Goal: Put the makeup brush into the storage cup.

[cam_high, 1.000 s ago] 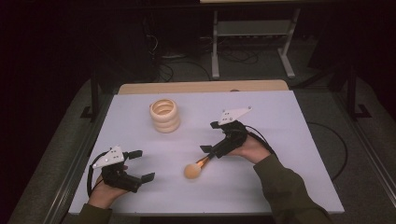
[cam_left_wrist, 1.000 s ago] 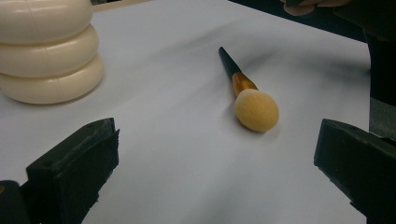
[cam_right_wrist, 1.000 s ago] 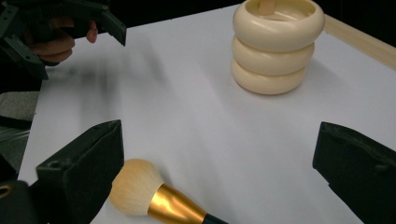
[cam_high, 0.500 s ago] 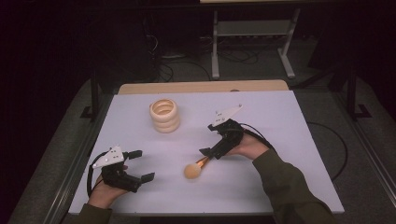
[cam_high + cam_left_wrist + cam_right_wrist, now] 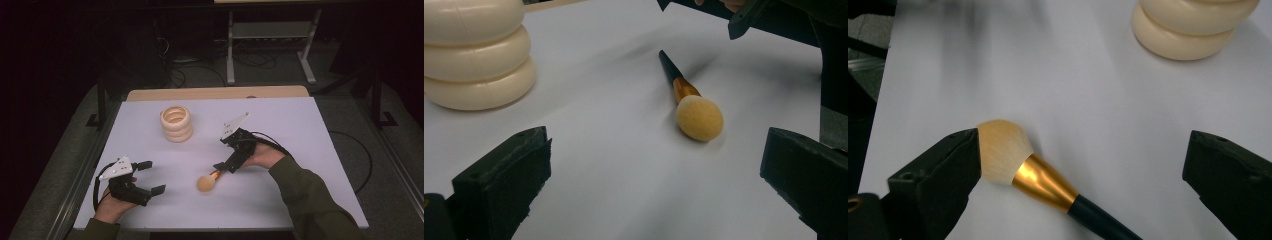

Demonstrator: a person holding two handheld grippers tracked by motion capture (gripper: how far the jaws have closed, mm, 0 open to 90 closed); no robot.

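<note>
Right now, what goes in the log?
right gripper: open over brush | left gripper: open, idle | brush: flat on table

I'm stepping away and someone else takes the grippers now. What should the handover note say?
Right gripper: open, jaws either side of the makeup brush, not closed on it.
Left gripper: open, holding nothing, at the table's near left.
The brush lies flat mid-table, bristle head toward the person. The stack of cream rings stands farther back, untouched.
Done: the right gripper is at the brush.
Left: likely grip the brush and lift.
</note>
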